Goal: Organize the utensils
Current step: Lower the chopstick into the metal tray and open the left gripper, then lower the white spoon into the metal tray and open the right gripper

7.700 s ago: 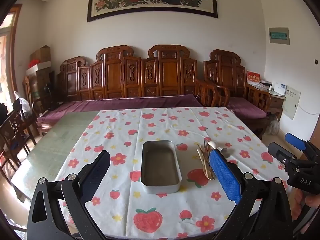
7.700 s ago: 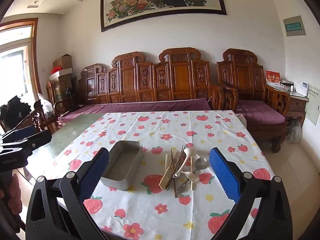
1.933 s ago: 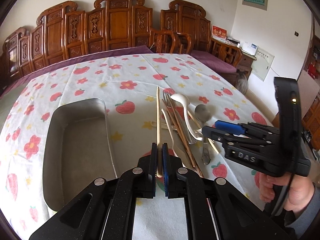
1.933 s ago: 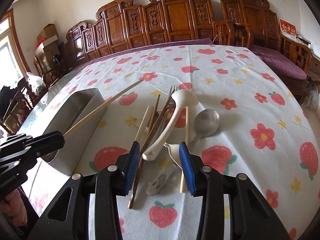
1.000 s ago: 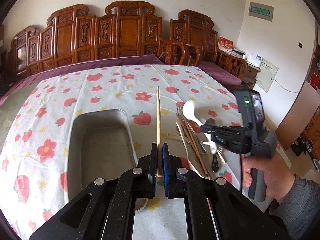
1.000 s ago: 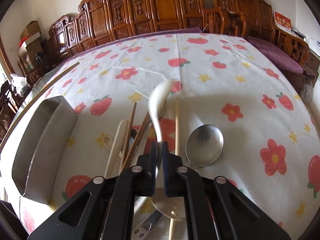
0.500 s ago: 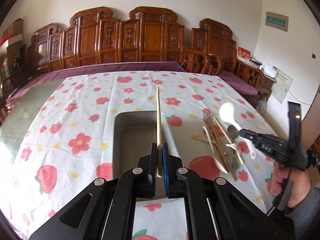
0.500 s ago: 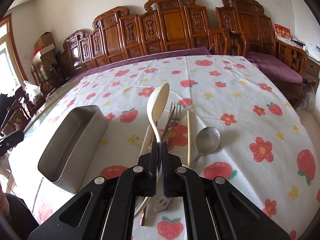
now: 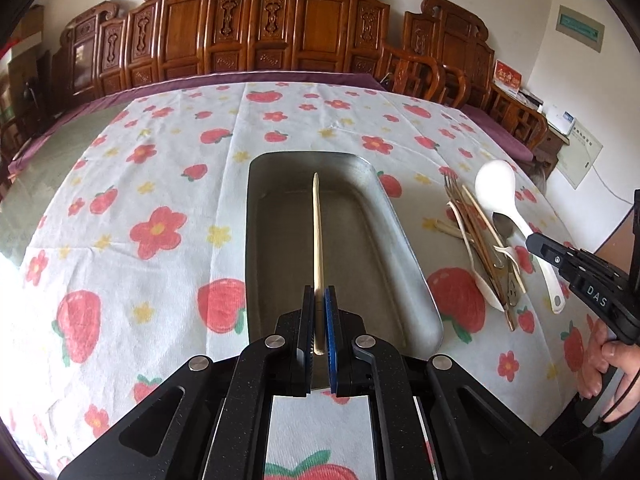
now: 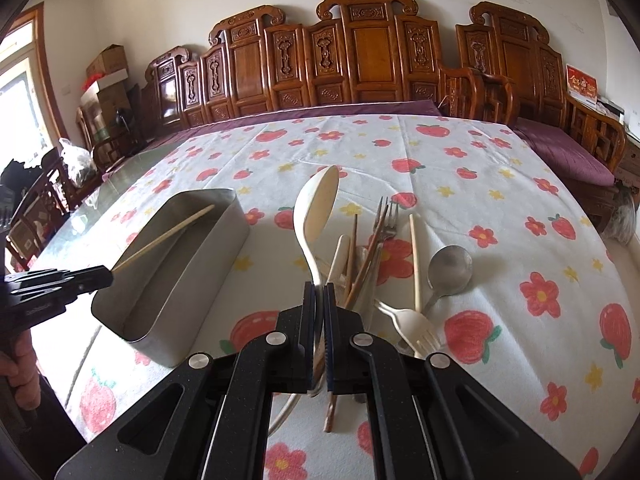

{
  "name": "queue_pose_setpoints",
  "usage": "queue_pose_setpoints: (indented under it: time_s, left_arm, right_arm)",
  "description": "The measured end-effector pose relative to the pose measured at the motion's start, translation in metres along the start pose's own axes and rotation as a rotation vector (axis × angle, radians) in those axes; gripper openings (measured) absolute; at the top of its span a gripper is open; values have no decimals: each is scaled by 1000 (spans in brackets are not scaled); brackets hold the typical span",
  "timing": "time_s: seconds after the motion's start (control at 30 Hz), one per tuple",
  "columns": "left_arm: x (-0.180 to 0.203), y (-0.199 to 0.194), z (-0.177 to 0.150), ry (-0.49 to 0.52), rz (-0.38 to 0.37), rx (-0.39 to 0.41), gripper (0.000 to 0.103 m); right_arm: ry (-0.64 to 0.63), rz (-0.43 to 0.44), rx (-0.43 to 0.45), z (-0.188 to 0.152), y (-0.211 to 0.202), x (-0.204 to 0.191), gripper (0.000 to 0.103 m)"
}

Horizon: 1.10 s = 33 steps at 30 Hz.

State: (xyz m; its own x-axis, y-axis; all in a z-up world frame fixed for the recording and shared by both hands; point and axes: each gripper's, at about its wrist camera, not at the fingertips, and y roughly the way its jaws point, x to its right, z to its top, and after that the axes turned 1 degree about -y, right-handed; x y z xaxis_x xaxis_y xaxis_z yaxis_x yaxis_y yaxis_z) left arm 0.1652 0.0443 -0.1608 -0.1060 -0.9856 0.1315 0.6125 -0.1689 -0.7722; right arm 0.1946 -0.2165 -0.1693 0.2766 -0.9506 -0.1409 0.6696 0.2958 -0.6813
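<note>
The desk (image 9: 168,184) under its strawberry cloth carries the tin (image 9: 404,248), and from where I stand nothing lies in it yet, so the sorting has barely begun. The pile (image 10: 372,264) beside the tin holds most of the work: forks, chopsticks, a metal spoon (image 10: 448,268) and a pale plastic fork (image 10: 412,320), all on the cloth. The left gripper (image 9: 319,320) has its jaws clamped on 1 chopstick (image 9: 317,232), which hangs over the tin's open mouth, apparently about to go in. The right gripper (image 10: 319,316) has its jaws pinched tight on the white ladle (image 10: 316,208), lifted clear above the pile. I'd judge 2 items underway, the rest waiting.
</note>
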Motion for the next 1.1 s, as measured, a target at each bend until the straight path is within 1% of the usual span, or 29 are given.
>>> queue_pose_setpoints:
  time_s: [0.2, 0.27, 0.33, 0.4, 0.5, 0.73, 0.9, 1.1]
  left_arm:
    - [-5, 14, 3, -18, -2, -45, 4]
    - [-5, 14, 4, -21, -4, -51, 6]
    - [-6, 8, 7, -19, -4, -32, 8]
    - [-7, 1, 10, -15, -5, -11, 12]
    - [-10, -12, 16, 3, 9, 20, 13]
    - [-26, -33, 22, 12, 40, 59, 13]
    - [-40, -41, 27, -11, 48, 76, 13]
    - [-53, -46, 29, -38, 56, 88, 13]
  right_arm:
    - [-22, 31, -7, 1, -12, -27, 5]
    - [-42, 38, -8, 5, -15, -39, 5]
    - [-50, 47, -10, 10, -17, -48, 5]
    - [-51, 58, -11, 16, -18, -56, 5]
    - [-51, 77, -19, 24, -14, -69, 5]
    - [-86, 114, -63, 34, 13, -108, 5]
    - [-100, 128, -101, 40, 42, -129, 5]
    - [-89, 135, -144, 44, 74, -140, 5]
